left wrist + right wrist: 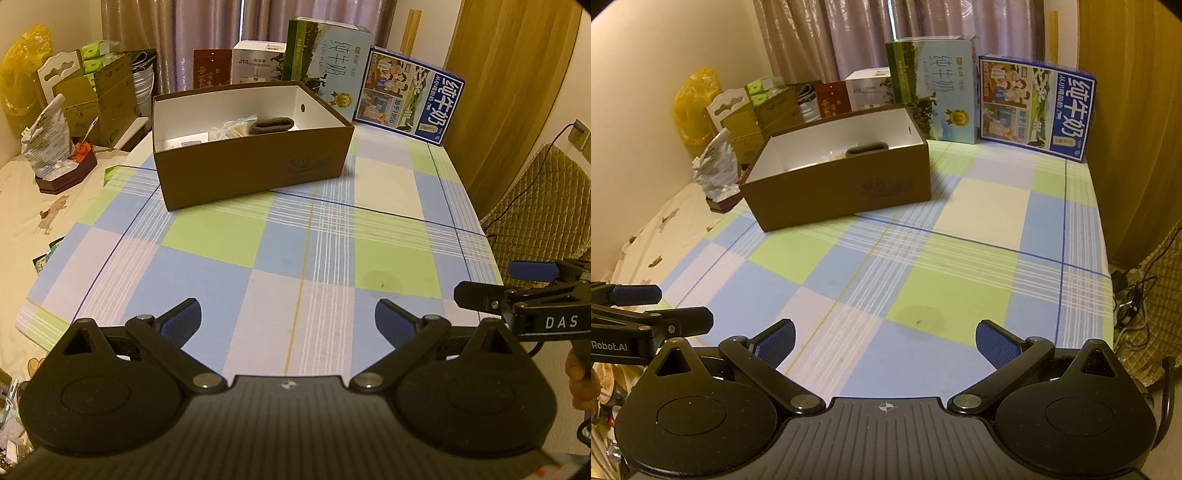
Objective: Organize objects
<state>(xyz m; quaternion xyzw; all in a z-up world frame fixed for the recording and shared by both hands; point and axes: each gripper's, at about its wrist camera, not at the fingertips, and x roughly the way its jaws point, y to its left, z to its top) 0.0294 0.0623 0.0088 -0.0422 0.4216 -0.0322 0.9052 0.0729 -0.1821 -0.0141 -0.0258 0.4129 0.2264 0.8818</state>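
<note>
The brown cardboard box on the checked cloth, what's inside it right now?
In the brown cardboard box: a dark grey fabric roll, a clear packet of pale sticks and a small flat item. The near wall hides the rest of the floor.

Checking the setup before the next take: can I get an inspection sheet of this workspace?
Surface: checked cloth, bare in front, faint stain.
Job's things: open brown box holding a dark roll and small packets.
Clutter: two milk cartons behind; boxes and bags at far left.
Grippers: left tongs and right tongs open, empty.
Cables: wires by the quilted chair.
Surroundings: curtains, wooden panel.
</note>
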